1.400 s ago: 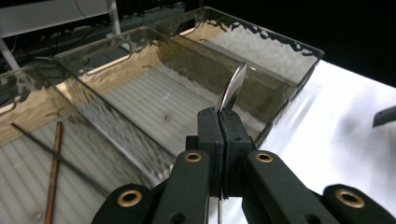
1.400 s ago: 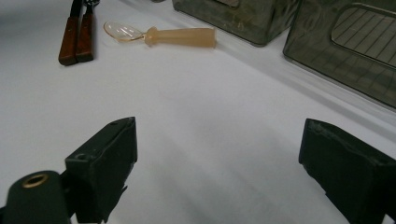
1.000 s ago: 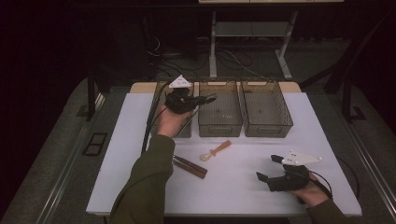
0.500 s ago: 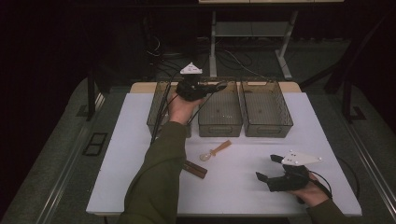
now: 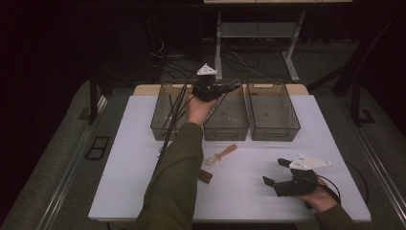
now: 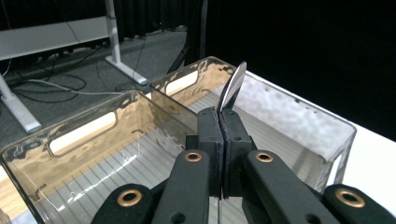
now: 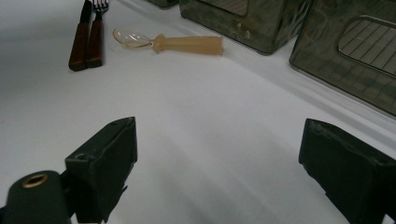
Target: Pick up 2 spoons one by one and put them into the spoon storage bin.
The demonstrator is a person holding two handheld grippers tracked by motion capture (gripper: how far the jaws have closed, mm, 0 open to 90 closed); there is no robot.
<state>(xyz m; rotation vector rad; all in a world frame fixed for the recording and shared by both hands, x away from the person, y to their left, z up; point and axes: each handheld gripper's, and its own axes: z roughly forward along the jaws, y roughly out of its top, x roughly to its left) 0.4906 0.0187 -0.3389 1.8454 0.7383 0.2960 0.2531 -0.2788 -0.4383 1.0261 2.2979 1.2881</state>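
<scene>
Carrying a thin metal blade-like utensil, the left gripper now sits over the far end of the middle bin; a second ago it was above the left bin, nearer the person, so it has travelled across and toward the far side. Jaws pinched fully together on the utensil, whose tip sticks up past the fingertips in the left gripper view; most likely a knife, can't confirm. Utensil is in the air above the bins, not yet inside one. That view looks across the middle bin and the right bin, so the drop target is probably one of those two; which one, can't tell.

Right gripper rests on the table near the right front corner, same place as before, jaws spread wide, nothing between them.

On the table, waiting to be sorted: a tan plastic spoon in front of the bins, plus a brown-handled fork and a second brown handle lying side by side, touching. Judgement: sorting is partway done, release comes next.
</scene>
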